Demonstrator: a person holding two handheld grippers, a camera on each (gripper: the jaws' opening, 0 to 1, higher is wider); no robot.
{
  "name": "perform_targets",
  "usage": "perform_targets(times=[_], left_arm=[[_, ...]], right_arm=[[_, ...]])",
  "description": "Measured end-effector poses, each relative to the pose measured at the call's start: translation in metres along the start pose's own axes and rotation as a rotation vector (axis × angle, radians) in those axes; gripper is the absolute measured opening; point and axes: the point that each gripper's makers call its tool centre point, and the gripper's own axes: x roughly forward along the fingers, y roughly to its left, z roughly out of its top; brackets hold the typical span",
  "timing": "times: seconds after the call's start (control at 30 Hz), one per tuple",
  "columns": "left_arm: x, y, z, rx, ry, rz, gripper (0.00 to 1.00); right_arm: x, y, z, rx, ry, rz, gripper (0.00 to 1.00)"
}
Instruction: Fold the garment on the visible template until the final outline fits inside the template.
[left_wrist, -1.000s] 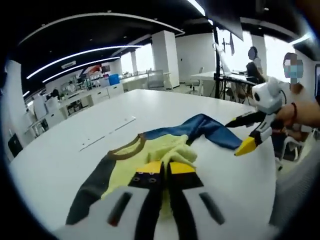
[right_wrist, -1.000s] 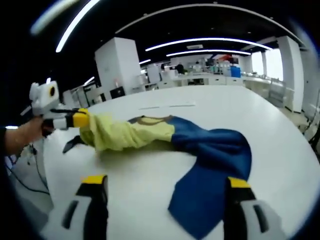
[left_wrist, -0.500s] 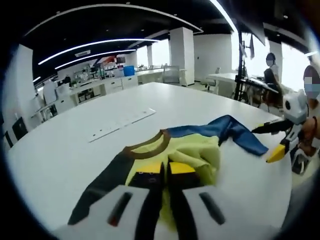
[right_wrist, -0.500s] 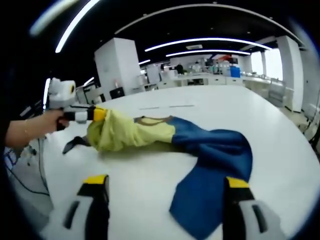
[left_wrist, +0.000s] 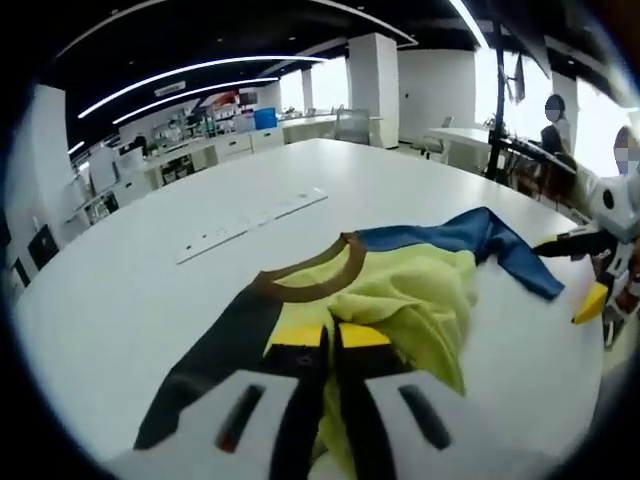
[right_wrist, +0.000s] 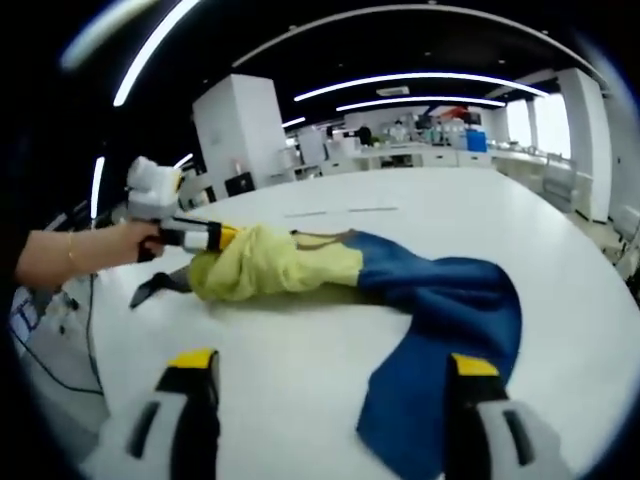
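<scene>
The garment lies on the white table (left_wrist: 120, 290) with a yellow body (left_wrist: 420, 300), a brown collar (left_wrist: 310, 280), a black sleeve (left_wrist: 215, 360) and a blue sleeve (left_wrist: 470, 235). My left gripper (left_wrist: 330, 335) is shut on a bunch of the yellow cloth. In the right gripper view that left gripper (right_wrist: 215, 237) holds the yellow bunch (right_wrist: 275, 265) just above the table, with the blue part (right_wrist: 450, 300) spread out towards me. My right gripper (right_wrist: 330, 365) stands open over bare table in front of the blue cloth, holding nothing. It enters the left gripper view as the right gripper (left_wrist: 577, 272).
Pale strips (left_wrist: 250, 220) lie on the table beyond the collar, seen too as pale strips (right_wrist: 330, 212). A hand (right_wrist: 95, 250) holds the left gripper near the table's edge. Desks, pillars and a person (left_wrist: 552, 125) stand far behind.
My left gripper has carried the yellow cloth farther across the garment, towards the blue side. The right gripper stays open and has hardly moved.
</scene>
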Motion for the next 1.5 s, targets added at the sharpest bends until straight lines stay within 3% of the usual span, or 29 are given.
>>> perform_targets(times=[0.43, 0.8, 1.23, 1.5], left_arm=[[0.008, 0.006, -0.022, 0.028, 0.076, 0.032, 0.01], [-0.006, 0.004, -0.012, 0.016, 0.024, 0.031, 0.08], [-0.055, -0.014, 0.0, -0.064, -0.076, 0.032, 0.16], [-0.069, -0.023, -0.005, -0.095, -0.098, 0.042, 0.2]], right_arm=[[0.003, 0.008, 0.002, 0.027, -0.001, 0.016, 0.93], [0.002, 0.013, 0.009, 0.046, -0.02, 0.026, 0.91], [0.015, 0.048, 0.03, 0.007, -0.037, 0.102, 0.87], [0.026, 0.066, 0.036, 0.01, -0.026, 0.146, 0.82]])
